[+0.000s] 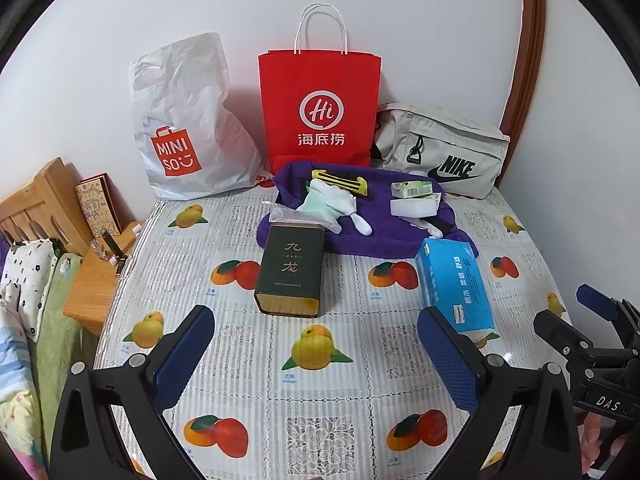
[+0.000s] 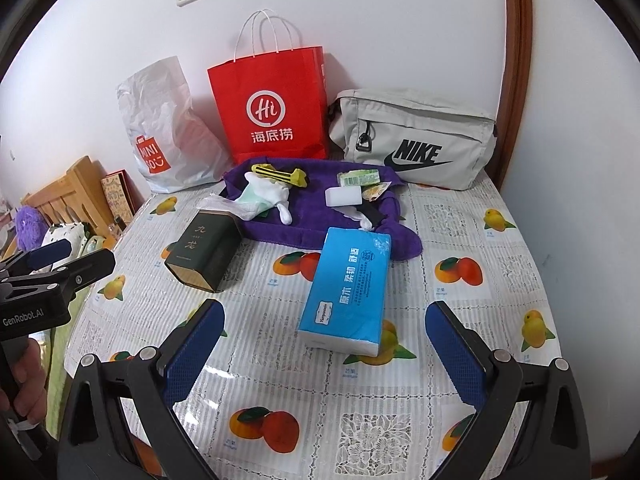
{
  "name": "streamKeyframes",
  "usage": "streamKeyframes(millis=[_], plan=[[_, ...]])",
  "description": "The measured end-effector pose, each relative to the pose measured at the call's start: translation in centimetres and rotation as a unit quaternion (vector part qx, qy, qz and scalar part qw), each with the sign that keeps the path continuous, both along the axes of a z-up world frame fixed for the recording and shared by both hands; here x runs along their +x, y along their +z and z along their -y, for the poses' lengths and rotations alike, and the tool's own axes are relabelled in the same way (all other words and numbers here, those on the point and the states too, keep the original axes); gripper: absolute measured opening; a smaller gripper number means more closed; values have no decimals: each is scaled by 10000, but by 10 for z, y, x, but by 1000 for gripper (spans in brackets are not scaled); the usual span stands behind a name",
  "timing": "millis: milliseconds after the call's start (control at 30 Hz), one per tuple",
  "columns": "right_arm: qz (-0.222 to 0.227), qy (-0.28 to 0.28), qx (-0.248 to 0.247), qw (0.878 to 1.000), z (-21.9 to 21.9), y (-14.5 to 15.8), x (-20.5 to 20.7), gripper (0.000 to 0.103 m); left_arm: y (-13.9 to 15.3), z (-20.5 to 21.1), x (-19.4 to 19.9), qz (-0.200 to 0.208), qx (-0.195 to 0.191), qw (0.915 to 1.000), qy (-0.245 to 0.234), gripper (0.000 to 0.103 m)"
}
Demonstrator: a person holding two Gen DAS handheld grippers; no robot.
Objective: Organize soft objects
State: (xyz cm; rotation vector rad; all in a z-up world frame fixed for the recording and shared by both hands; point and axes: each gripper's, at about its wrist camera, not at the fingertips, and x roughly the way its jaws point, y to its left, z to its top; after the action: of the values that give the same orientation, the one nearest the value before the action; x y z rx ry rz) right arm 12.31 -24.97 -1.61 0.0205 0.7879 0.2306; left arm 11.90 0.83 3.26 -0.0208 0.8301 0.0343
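A purple towel (image 1: 360, 236) (image 2: 316, 208) lies spread at the back of the table. On it rest white gloves (image 1: 340, 204) (image 2: 272, 196) over a pale green cloth (image 1: 316, 206), a yellow plastic piece (image 1: 340, 180), a white sponge block (image 1: 412, 208) (image 2: 343, 197) and a green packet (image 1: 412, 189). A blue tissue pack (image 1: 454, 284) (image 2: 346, 292) lies in front of the towel. My left gripper (image 1: 316, 346) hangs open over the tablecloth, short of a dark green tin (image 1: 290, 272). My right gripper (image 2: 324, 342) is open just before the tissue pack.
Against the wall stand a white Miniso bag (image 1: 180, 128), a red paper bag (image 1: 320, 112) and a grey Nike bag (image 1: 444, 152). A wooden bedside stand (image 1: 96, 280) and bedding (image 1: 28, 280) sit left of the table (image 2: 460, 320).
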Motion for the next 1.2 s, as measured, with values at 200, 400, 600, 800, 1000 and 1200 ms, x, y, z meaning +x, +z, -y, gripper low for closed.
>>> streamKeyframes(millis=[200,400,600,800,1000,1200], plan=[[-31,-41,15,10000,1,-2,2,100,-1,0,0,-15,-8,10000,-31,103],[-24,-46,1,10000,1,-2,3,100,-1,1,1,-19,-6,10000,-64,103],[-33,-55,13,10000,2,-3,3,100,-2,1,1,-23,-12,10000,-81,103],[-37,-70,0,10000,1,-3,2,100,-1,1,1,-36,2,10000,-89,103],[-42,-54,-5,10000,1,-3,2,100,-2,1,1,-40,-7,9999,-95,103],[-24,-75,-32,10000,1,-2,2,100,-1,2,0,-37,-10,9999,-99,103]])
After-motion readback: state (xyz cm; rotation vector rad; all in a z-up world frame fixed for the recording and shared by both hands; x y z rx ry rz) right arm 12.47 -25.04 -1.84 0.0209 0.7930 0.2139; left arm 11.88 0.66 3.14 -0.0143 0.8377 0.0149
